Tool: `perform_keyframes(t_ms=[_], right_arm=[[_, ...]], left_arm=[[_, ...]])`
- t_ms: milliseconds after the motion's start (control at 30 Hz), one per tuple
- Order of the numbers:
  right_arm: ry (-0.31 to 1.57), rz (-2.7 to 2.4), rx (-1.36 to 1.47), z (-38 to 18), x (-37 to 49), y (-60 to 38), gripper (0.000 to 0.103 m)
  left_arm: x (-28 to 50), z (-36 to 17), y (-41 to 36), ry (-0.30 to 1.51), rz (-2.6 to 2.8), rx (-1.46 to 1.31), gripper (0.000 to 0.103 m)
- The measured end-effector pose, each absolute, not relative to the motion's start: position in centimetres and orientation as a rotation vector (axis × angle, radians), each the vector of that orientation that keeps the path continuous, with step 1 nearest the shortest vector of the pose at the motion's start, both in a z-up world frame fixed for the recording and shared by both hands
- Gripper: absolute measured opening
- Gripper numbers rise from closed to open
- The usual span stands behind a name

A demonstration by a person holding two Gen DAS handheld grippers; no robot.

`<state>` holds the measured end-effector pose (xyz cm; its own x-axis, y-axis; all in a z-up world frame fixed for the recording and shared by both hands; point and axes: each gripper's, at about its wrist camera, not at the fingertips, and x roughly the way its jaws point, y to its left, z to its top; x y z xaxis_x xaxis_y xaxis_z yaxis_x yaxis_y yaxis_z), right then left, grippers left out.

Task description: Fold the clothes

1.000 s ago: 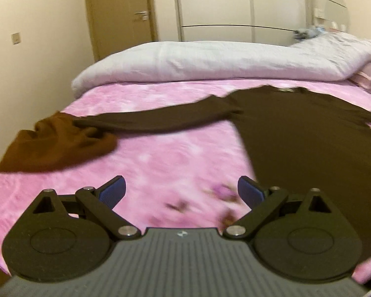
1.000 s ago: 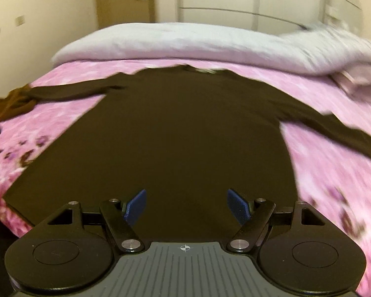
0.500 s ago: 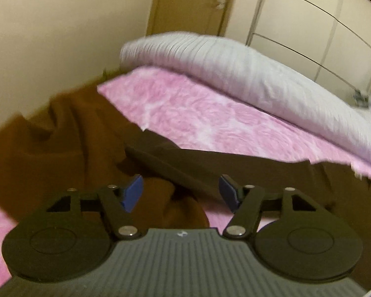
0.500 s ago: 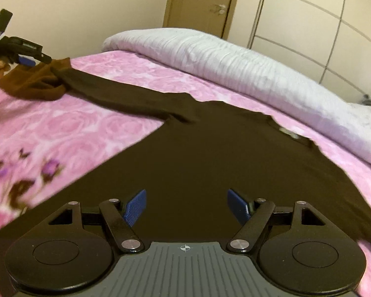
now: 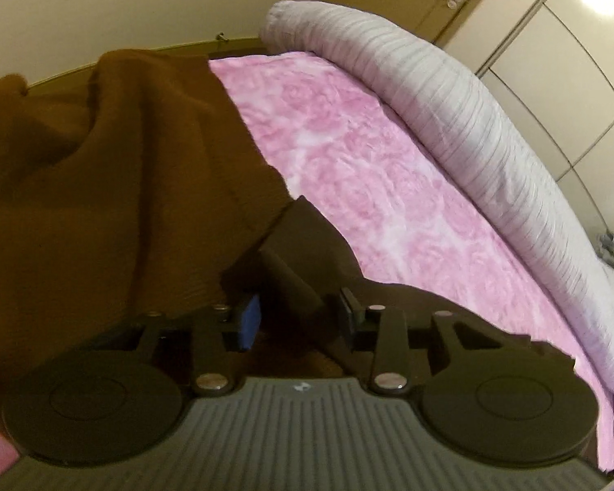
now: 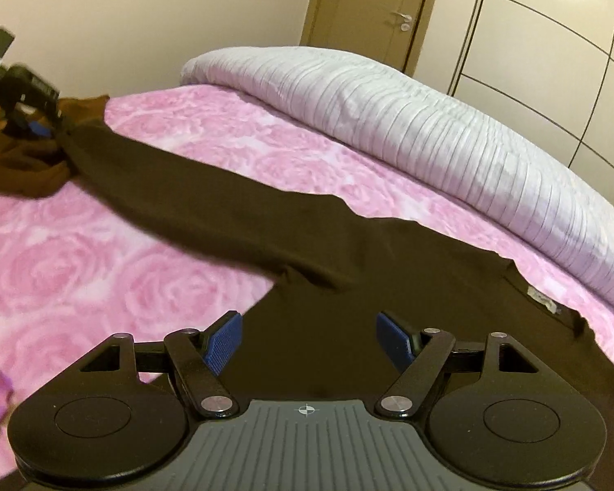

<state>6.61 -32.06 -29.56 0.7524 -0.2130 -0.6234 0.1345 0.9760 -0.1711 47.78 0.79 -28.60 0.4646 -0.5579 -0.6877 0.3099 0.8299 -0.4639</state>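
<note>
A dark brown long-sleeved shirt (image 6: pixel 348 307) lies flat on the pink rose bedspread (image 6: pixel 82 278), its sleeve (image 6: pixel 192 200) stretched toward the far left. In the left wrist view my left gripper (image 5: pixel 299 319) is open, with the sleeve's cuff (image 5: pixel 303 245) lying between its fingers. That gripper also shows far left in the right wrist view (image 6: pixel 32 122). My right gripper (image 6: pixel 307 335) is open and empty, low over the shirt's body near the armpit.
A rust-brown garment (image 5: pixel 102 204) lies crumpled at the bed's left edge, partly over the cuff. A rolled grey-white duvet (image 6: pixel 389 114) runs along the back of the bed. A wall, a door and wardrobes stand behind.
My left gripper has moved left and down to the sleeve's cuff and its fingers have narrowed around it. My right gripper has moved left over the shirt toward the armpit.
</note>
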Motion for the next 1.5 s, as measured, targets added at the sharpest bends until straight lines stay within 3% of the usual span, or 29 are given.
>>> perform_keyframes(t_ms=[33,67,300,467,600,667,833,900,1067,1333,1400,1500], right_arm=[[0.694,-0.189,-0.115,-29.6,6.4,-32.1,0.076],[0.696,-0.187,-0.114,-29.6,6.1,-32.1,0.076],[0.703,-0.223,-0.072,-29.7,1.8,-33.5,0.076],[0.697,-0.305,0.003,-29.5,-3.6,-37.2,0.076],[0.679,-0.388,0.066,-29.4,-8.6,-40.7,0.076],[0.677,-0.444,0.102,-29.6,-11.4,-42.9,0.076],[0.694,-0.537,0.157,-30.2,-15.8,-47.0,0.076],[0.702,-0.566,0.173,-30.4,-17.2,-48.3,0.076],[0.718,-0.535,0.141,-30.7,-17.6,-49.3,0.076],[0.745,-0.234,-0.435,-32.3,-10.1,-43.4,0.074],[0.76,-0.214,-0.561,-33.3,-8.3,-43.0,0.057],[0.805,-0.197,-0.706,-35.1,-5.9,-43.1,0.049]], left_arm=[[47.7,-28.6,0.9,0.943,-0.552,-0.303,0.01],[47.4,-28.2,0.9,0.92,-0.558,-0.315,0.005],[39.0,-19.9,-5.3,0.571,-0.734,-0.145,0.004],[29.0,-14.7,-18.0,0.383,-0.992,0.064,0.004],[19.7,-14.1,-28.5,0.284,-1.191,0.149,0.004],[14.7,-15.8,-33.5,0.311,-1.301,0.146,0.004],[6.3,-24.3,-41.5,0.59,-1.465,0.313,0.022],[5.2,-25.5,-40.3,0.591,-1.482,0.362,0.023],[7.7,-25.6,-33.8,0.521,-1.388,0.452,0.04],[16.4,-27.5,-25.3,0.406,-1.062,0.7,0.045],[17.3,-27.9,-24.0,0.381,-1.032,0.732,0.045],[18.5,-28.9,-22.8,0.343,-1.006,0.781,0.046]])
